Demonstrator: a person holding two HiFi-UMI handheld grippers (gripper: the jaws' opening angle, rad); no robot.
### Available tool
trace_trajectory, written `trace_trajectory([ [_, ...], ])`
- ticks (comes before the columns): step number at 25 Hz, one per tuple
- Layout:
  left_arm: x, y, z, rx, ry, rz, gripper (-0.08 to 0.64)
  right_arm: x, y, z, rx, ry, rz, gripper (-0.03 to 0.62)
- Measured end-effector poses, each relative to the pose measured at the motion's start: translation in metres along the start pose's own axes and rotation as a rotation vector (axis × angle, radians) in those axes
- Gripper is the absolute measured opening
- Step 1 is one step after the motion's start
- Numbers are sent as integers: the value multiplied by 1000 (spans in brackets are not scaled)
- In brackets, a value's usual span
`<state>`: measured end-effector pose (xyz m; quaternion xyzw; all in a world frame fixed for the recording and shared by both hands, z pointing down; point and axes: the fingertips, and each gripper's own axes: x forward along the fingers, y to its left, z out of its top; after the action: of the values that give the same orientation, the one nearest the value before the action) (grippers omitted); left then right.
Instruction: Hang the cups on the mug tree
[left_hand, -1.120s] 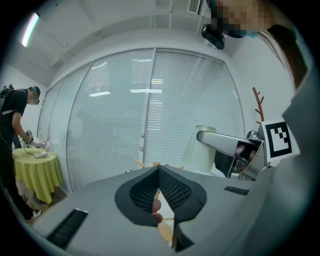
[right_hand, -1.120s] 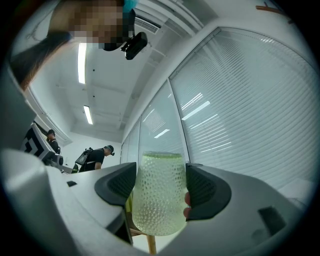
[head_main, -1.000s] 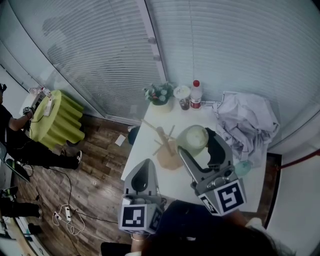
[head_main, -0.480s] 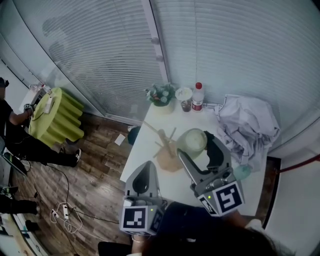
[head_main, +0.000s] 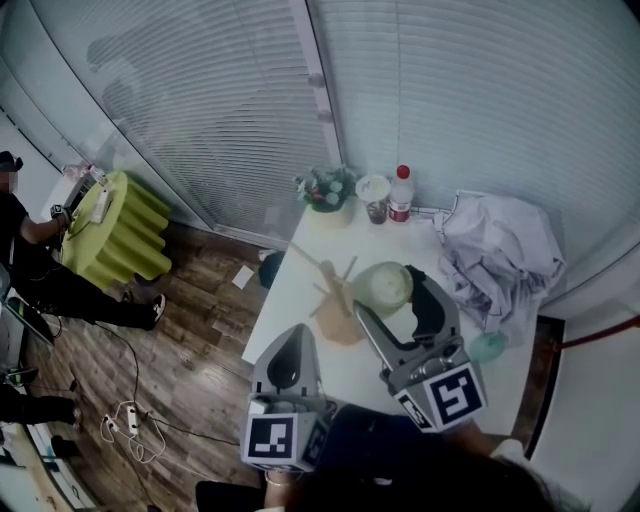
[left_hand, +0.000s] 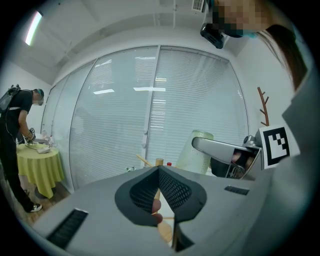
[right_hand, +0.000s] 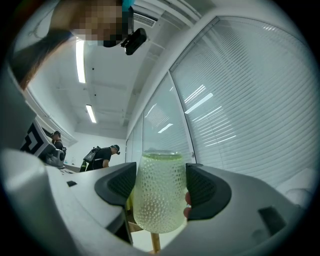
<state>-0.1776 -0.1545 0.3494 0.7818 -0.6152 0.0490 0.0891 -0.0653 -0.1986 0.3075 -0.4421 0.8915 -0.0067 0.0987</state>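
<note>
- Left tool (head_main: 291, 338): jaws pressed together with nothing in them, on the near side of the tree (head_main: 335, 297), a bit left of it.
- Tree stands on the white bench (head_main: 283, 300).
- Right tool (head_main: 390, 292): jaws clamped on either side of a green dimpled cup (head_main: 384, 283), just right of the tree.
- Crumpled white cloth (head_main: 500, 255) well right of the tree.

Cup (head_main: 385, 284) right of mug tree (head_main: 333, 292)
</note>
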Motion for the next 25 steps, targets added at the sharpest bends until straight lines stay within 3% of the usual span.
trace_trajectory([
  [25,-6,5,-2,-5,16,27,-2,10,8,-25,29,47,36,321],
])
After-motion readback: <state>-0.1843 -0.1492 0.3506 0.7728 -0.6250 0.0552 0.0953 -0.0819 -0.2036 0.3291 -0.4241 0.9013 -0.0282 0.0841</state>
